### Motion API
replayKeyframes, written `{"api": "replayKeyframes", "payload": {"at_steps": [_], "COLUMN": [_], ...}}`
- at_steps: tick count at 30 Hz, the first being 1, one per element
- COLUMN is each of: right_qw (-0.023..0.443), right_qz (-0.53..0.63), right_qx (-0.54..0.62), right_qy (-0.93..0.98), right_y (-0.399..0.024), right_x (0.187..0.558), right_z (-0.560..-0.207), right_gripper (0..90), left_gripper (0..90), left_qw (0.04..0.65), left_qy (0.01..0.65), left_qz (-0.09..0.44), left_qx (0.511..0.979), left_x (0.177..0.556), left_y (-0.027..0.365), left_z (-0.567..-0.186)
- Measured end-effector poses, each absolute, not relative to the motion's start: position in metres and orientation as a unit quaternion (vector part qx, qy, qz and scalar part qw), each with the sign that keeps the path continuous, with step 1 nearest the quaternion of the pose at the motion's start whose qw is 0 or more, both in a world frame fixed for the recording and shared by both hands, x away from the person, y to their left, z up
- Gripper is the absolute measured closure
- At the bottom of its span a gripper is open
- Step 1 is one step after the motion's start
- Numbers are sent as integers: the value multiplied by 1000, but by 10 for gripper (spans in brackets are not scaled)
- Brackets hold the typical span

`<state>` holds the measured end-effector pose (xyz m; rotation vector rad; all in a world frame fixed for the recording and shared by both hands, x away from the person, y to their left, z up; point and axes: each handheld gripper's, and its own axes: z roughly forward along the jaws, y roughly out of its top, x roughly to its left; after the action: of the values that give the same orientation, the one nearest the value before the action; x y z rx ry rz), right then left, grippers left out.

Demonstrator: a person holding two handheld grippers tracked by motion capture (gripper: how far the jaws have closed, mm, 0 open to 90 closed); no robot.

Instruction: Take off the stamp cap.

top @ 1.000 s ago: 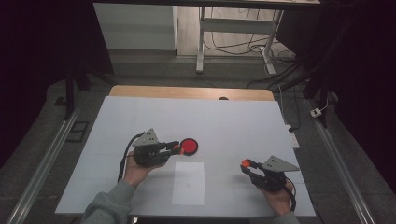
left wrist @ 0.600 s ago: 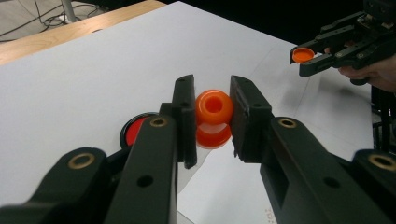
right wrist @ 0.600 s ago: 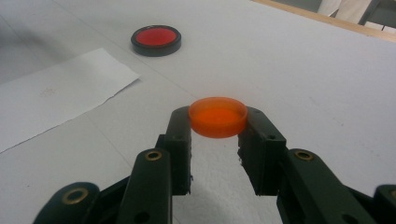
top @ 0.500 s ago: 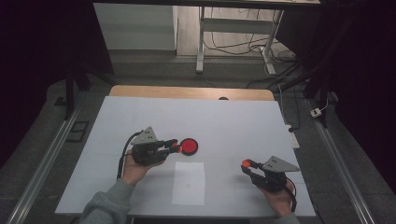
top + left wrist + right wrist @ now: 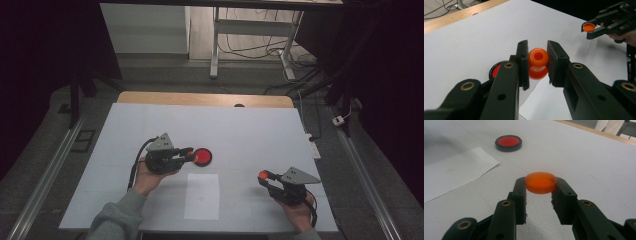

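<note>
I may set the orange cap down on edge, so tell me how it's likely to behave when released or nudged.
The orange cap, pinched by its rim in the right gripper, looks like thin, translucent plastic, so probably light and easily shoved. Its round rim suggests it would roll if left on edge. Laid flat, its shallow, wide shape should sit steadily, though the smooth table may let it slide.

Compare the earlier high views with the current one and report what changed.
Nothing visibly changed. The left gripper stays shut on the orange bottle beside the red dish; the right gripper keeps holding the orange cap. The paper sheet lies as before.
</note>
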<state>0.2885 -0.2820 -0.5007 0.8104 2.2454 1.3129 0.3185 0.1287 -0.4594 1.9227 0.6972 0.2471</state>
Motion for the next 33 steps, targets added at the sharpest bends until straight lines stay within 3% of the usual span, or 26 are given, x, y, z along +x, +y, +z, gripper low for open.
{"api": "replayKeyframes", "payload": {"at_steps": [33], "right_qw": [202], "right_qz": [473], "right_qx": [295], "right_qy": [806], "right_y": [-282], "right_x": [291], "right_z": [-502], "right_gripper": [650], "left_gripper": [730], "left_qw": [482], "left_qy": [310], "left_qz": [93], "left_qx": [814], "left_x": [361], "left_y": [108], "left_z": [-483]}}
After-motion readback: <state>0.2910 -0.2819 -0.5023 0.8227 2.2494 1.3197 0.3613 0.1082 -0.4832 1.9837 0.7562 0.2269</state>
